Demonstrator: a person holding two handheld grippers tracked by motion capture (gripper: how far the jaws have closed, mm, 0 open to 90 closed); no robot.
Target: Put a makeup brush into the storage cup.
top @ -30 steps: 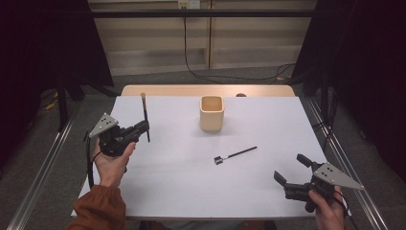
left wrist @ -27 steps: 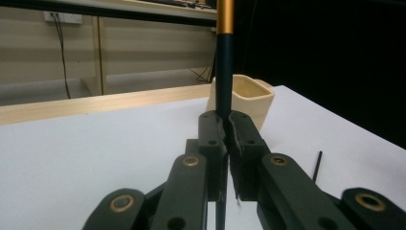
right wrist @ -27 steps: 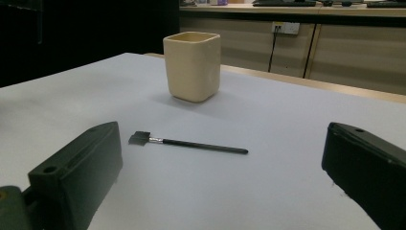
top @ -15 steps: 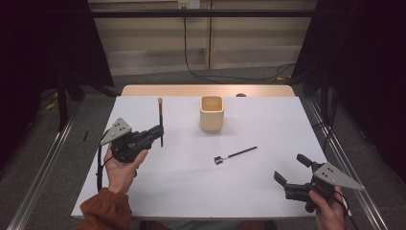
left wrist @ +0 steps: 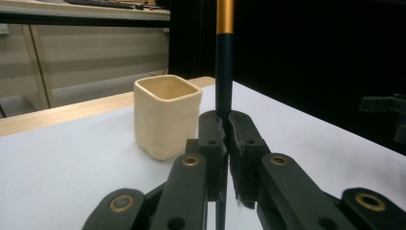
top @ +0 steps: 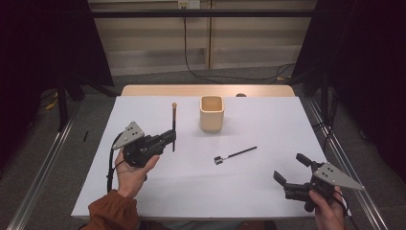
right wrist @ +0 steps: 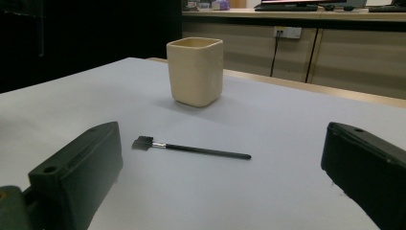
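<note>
**Brush held upright near cup; risks before insertion**

The left gripper [top: 168, 139] is clamped on a slim dark brush [top: 174, 125], held upright with its gold-banded end uppermost, above the bench [top: 268, 191] and to the left of the cream cup [top: 211, 113]. In the left gripper view the fingers [left wrist: 213, 139] are seen pinched tight around the shaft [left wrist: 223, 72], low on its length. The right gripper [top: 292, 181] rests at the near right corner, its fingers spread wide with nothing between them. A second small brush [top: 235, 155] lies flat on the bench, between cup and right gripper.

Risks, as judged:
- With so thin a handle, pivoting or slipping within the grip is possible if the lower tip catches the cup rim.
- The cup appears light; it could be tipped or pushed by a sideways knock from the shaft.
- If released too high, the brush may bounce out.

Containers: one cup, upright. What is seen of its interior looks bare; the bottom is hidden.
</note>
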